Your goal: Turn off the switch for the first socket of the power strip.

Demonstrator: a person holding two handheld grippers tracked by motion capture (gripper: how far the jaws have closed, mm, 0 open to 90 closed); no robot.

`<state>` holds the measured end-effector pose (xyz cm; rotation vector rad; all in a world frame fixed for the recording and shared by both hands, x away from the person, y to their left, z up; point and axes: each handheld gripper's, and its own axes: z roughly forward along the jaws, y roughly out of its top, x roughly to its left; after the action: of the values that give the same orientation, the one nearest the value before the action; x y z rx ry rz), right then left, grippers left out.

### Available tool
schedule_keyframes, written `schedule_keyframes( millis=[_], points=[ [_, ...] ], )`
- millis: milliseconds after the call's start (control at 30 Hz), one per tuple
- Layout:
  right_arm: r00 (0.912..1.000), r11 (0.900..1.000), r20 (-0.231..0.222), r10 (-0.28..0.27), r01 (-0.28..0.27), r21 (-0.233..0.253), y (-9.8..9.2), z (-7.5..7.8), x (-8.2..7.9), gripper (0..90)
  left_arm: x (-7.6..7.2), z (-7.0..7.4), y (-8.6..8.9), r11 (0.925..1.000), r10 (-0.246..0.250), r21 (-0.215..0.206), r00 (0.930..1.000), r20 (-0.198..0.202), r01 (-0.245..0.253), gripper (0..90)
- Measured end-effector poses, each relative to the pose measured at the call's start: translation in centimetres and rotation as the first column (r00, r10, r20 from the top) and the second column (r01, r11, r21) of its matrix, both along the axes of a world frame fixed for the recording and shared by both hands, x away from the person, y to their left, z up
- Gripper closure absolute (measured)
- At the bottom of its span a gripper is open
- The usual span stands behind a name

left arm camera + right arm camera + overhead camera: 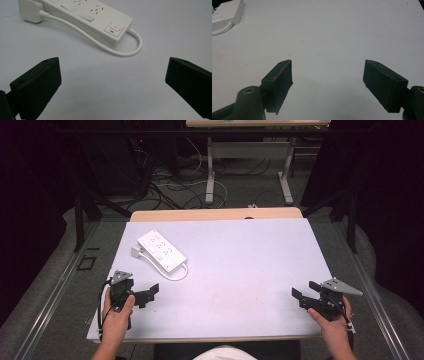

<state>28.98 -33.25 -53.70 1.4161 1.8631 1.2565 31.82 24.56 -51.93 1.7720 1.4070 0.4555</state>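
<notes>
Pale grey covers the worktop (240, 270), with a strip of bare wood along its far edge and tangled cables on the floor beyond. On the far-left part of the worktop lies a white power strip (161, 250), set at an angle, its outlets facing up. A rocker switch with a small red mark (114, 27) sits at the end nearer the person, and the white cord (117, 52) loops out from that end, curls back along the strip's side and ends in a white plug (30, 11) resting beside the far end. Just near of the strip, the left tongs (149, 296) hover over the worktop, spread wide and holding nothing, aimed toward the switch end. Well apart, at the near-right corner, the right tongs (301, 296) are also spread wide and empty, pointing across bare worktop toward the strip. A hand grips each tool from the near edge.
</notes>
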Motion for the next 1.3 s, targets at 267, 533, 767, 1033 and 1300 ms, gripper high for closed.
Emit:
schedule_keyframes(
  millis=[267, 533, 767, 1033, 1300],
  points=[
    [1.0, 1.0, 0.0, 0.007, -0.007, -0.002, 0.0, 0.0, 0.0, 22.9, 0.2, -1.3, 0.9, 0.9998, 0.018, -0.007, 0.9998, -0.003, -0.018, 0.4],
    [1.0, 1.0, 0.001, 0.003, -0.003, -0.003, 0.0, 0.0, 0.0, 22.9, 0.2, -1.9, 1.5, 0.9997, 0.017, -0.016, 0.9998, -0.009, -0.017, 0.4],
    [1.0, 1.0, 0.0, 0.004, -0.004, -0.006, -0.1, -0.2, 0.2, 22.9, 0.2, -2.3, 1.9, 0.998, 0.045, -0.043, 0.9988, -0.019, -0.046, 0.7],
    [0.9997, 1.0, -0.006, 0.022, -0.022, -0.014, -0.1, -0.2, 0.3, 22.9, 0.6, -2.7, 2.7, 0.9968, 0.061, -0.05, 0.9974, -0.038, -0.063, 0.8],
    [0.9998, 1.0, -0.005, 0.021, -0.022, -0.013, -0.1, -0.2, 0.3, 22.8, 0.6, -2.8, 3.1, 0.9965, 0.068, -0.045, 0.9964, -0.051, -0.07, 0.9]
  ],
)
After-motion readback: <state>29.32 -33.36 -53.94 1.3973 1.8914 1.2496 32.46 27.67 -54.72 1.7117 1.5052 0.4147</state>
